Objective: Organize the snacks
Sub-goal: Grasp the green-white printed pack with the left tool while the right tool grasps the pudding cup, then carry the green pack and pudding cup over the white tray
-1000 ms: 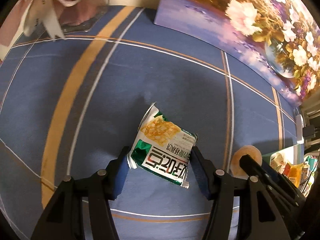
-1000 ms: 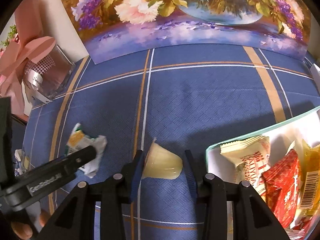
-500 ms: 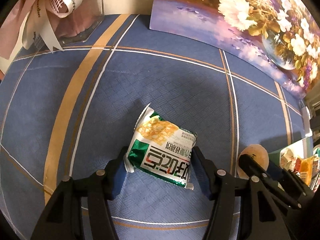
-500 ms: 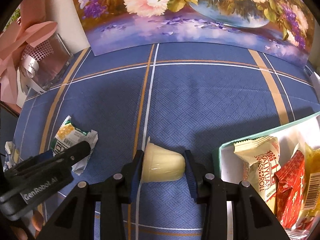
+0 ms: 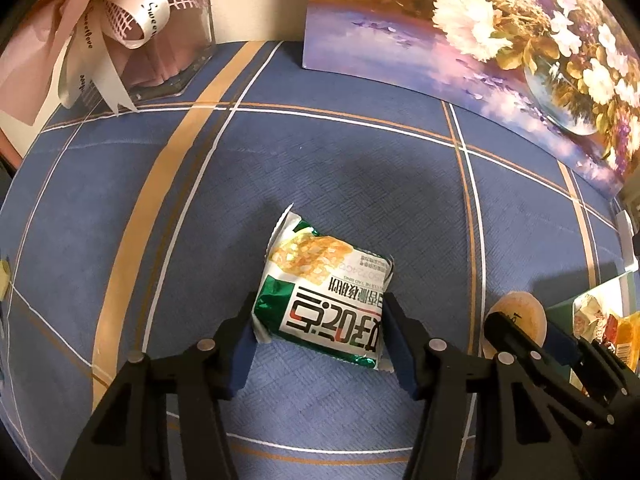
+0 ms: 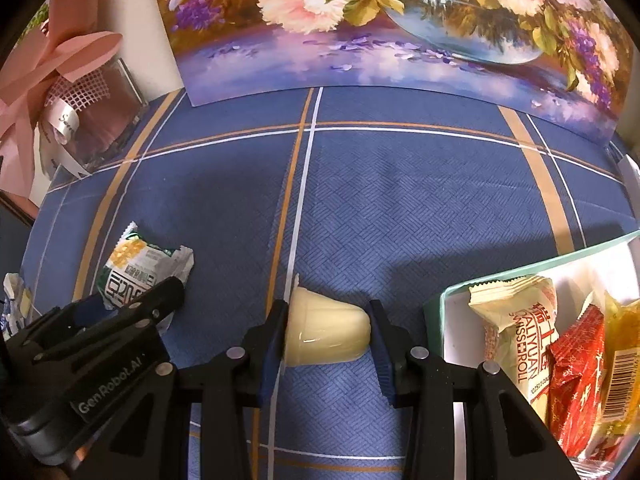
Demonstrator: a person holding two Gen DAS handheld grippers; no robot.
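Left hand-held gripper [image 5: 318, 340] straddles the green packet [image 5: 324, 300], which lies flat on the blue surface [image 5: 360, 184]; jaws closing, pads at or just shy of its side edges, firm contact not clear. Packet looks light, crinkly foil, puffy and soft, so it will crush and may slip; best taken across the middle of the body, not the thin crimped seams. Right hand-held gripper [image 6: 328, 334] is clamped narrow on the jelly cup [image 6: 326, 330], which lies on its side on the surface, lid rim against one pad, rounded base against the other. Cup looks like smooth, stiff-ish plastic, light, slippery, and may roll or squirt out; an end-to-end grip seems sound. Box [image 6: 520, 276] of snacks sits just beside it, with the roll [image 6: 516, 328] and red packet [image 6: 572, 364] inside. Farther back, the flower painting [image 6: 400, 32] and the ribboned gift box [image 5: 132, 32].
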